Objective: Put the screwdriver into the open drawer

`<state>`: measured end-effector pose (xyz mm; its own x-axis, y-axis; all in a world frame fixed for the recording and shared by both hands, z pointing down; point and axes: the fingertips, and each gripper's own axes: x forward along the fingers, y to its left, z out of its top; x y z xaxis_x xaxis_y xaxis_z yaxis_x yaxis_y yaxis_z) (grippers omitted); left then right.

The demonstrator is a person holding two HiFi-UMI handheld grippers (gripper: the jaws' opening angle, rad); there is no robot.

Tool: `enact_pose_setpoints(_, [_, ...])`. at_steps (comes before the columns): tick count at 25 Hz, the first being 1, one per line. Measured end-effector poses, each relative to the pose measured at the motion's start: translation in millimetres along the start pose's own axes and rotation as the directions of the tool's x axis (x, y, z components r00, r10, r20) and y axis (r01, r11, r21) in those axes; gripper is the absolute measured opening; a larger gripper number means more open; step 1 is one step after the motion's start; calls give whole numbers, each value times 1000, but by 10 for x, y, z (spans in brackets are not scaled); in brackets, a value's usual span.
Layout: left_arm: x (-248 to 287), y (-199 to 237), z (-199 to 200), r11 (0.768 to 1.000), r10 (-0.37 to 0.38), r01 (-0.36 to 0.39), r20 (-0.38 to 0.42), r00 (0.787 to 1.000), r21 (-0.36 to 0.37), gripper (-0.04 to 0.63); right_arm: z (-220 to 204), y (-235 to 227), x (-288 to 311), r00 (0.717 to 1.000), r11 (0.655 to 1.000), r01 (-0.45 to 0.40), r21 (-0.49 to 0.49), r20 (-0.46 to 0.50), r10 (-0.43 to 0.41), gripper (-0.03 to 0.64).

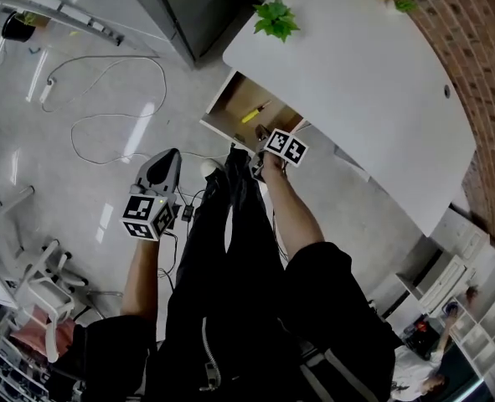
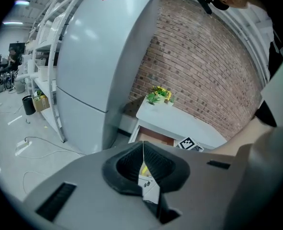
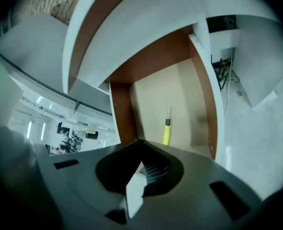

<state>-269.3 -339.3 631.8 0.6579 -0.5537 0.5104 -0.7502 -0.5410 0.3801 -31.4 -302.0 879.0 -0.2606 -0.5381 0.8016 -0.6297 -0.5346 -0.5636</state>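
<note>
Head view first: the screwdriver (image 1: 254,114) lies inside the open drawer (image 1: 227,100), which sticks out from under the white bench (image 1: 356,82). By the look of it, the task's main step is done. The right gripper (image 1: 262,136) hangs just above the drawer's near edge. The left gripper (image 1: 170,159) is well off to the side over the floor, near a loose cable (image 1: 113,107).

Left gripper view: the jaws are pressed together with nothing between them. They point across at the bench, the drawer below it and a small plant (image 2: 155,96) on top.

Right gripper view: the jaws are together here too and empty. Past them the screwdriver (image 3: 167,128) rests flat on the drawer's pale floor, clear of both side walls, shaft pointing to the back.

On handling, I'd judge it light and stiff. The yellow handle is hard plastic and the thin metal shaft is smooth, so it could roll or slip. If it needs lifting again, take it across the middle of the handle, not by the shaft.
</note>
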Motion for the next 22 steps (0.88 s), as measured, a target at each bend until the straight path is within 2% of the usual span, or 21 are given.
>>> enact_pose_setpoints(3, [-49,-136,143,999,-18,18,11,1000,30,25,-41,180,-337,999,998,-37,-59,4,38,9])
enact_pose_setpoints(6, [-106,-226,286,998,-26,24,25,999,58,25,-23,357,-715,998,980,-30,-198,40,39,8])
enact_pose_setpoints(8, [-131,-269,411,997,-27,24,43,999,74,25,52,510,-978,995,950,-18,-312,83,46,9])
enact_pose_setpoints(11, [-166,-344,635,994,-33,24,78,996,110,25,232,795,-1374,982,887,0,-462,167,87,8])
enact_pose_setpoints(13, [-192,-403,792,990,-41,27,103,994,141,25,359,988,-1605,965,847,3,-532,224,137,8])
enact_pose_setpoints(17, [-258,-541,1128,979,-65,32,160,985,203,25,631,1416,-2120,915,788,3,-616,319,245,8])
enact_pose_setpoints(22, [-391,-689,1603,963,-87,18,246,965,268,25,958,1987,-2793,835,704,45,-709,413,363,8])
